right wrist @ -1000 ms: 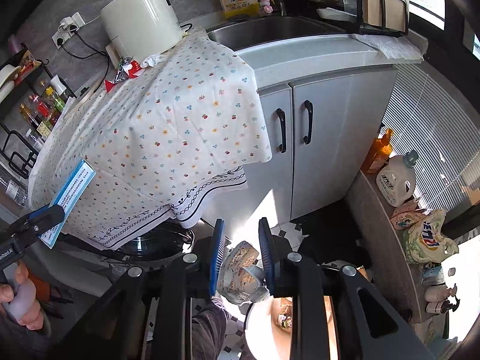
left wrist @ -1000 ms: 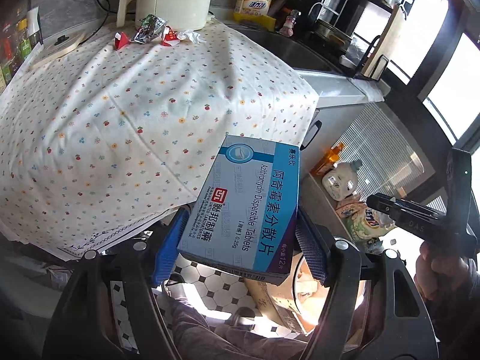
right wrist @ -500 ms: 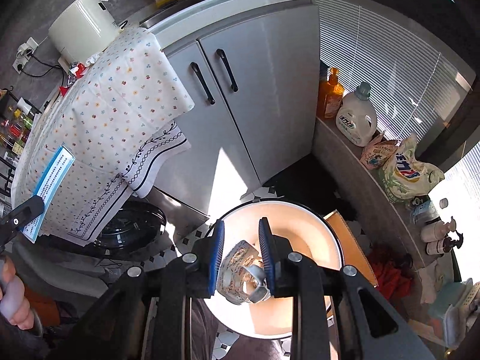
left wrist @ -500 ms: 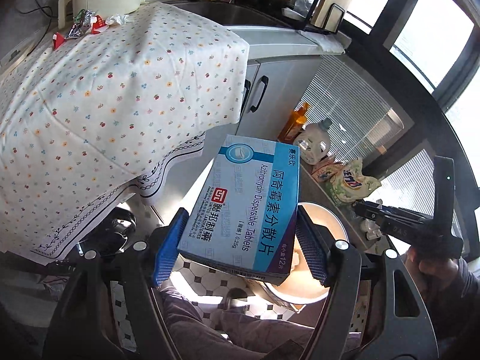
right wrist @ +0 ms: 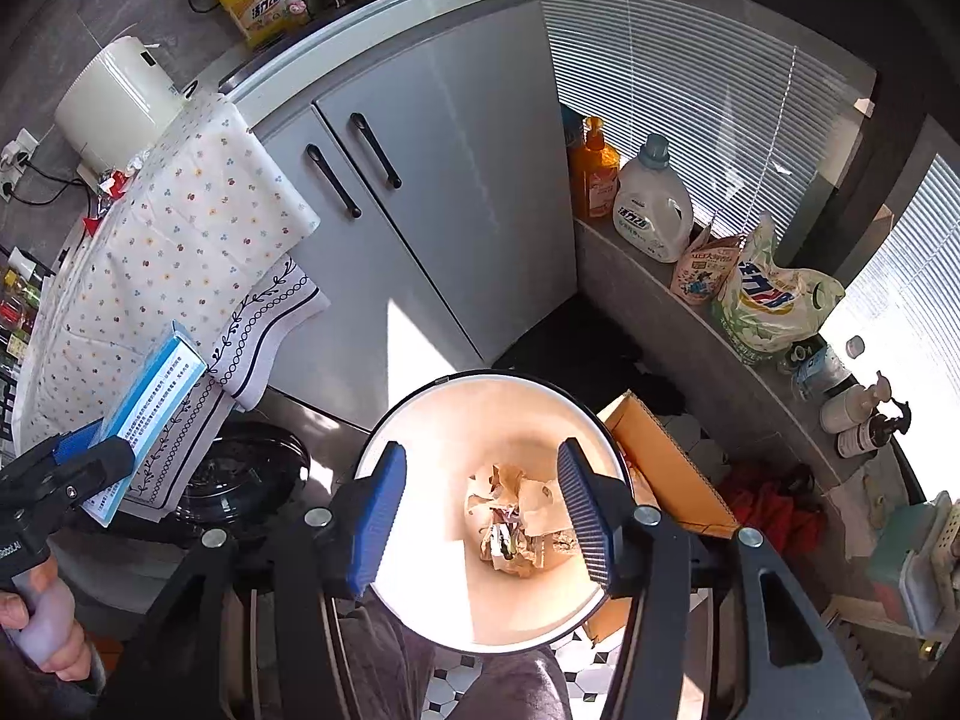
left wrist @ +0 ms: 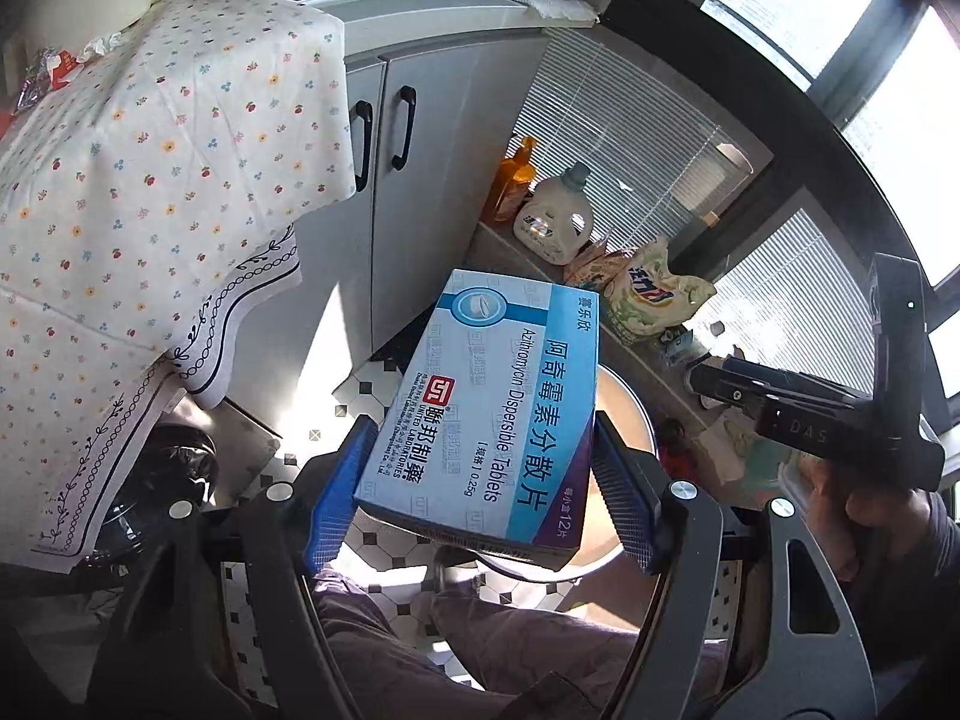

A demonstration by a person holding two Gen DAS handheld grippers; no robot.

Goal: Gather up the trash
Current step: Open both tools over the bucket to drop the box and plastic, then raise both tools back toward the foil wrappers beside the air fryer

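My left tongs point(left wrist: 480, 492) are clamped on the blue tablet box point(left wrist: 486, 414), held flat between both blue pads above the floor, just beside the rim of the white bin point(right wrist: 486, 396). My right tongs point(right wrist: 480, 516) stand wide apart with nothing between them, hanging right over the bin's mouth; crumpled wrappers and paper scraps point(right wrist: 519, 525) lie at the bottom. From the right wrist camera I see the box point(right wrist: 150, 408) edge-on, off to the left of the bin. A cardboard carton point(right wrist: 666, 462) leans against the bin's far side, and a black bag point(right wrist: 240, 480) sits on the floor under the hanging cloth. The tabletop point(left wrist: 150, 138) wears a flower-print cloth, with more red and silver wrappers point(left wrist: 45, 69) left at its far end near a cream appliance point(right wrist: 117, 102). Grey cupboard doors point(right wrist: 444, 180) with black handles stand behind, and detergent bottles point(right wrist: 651, 204) and bags line a low ledge under the blinds. The floor is white tile with black dots point(left wrist: 360, 387)
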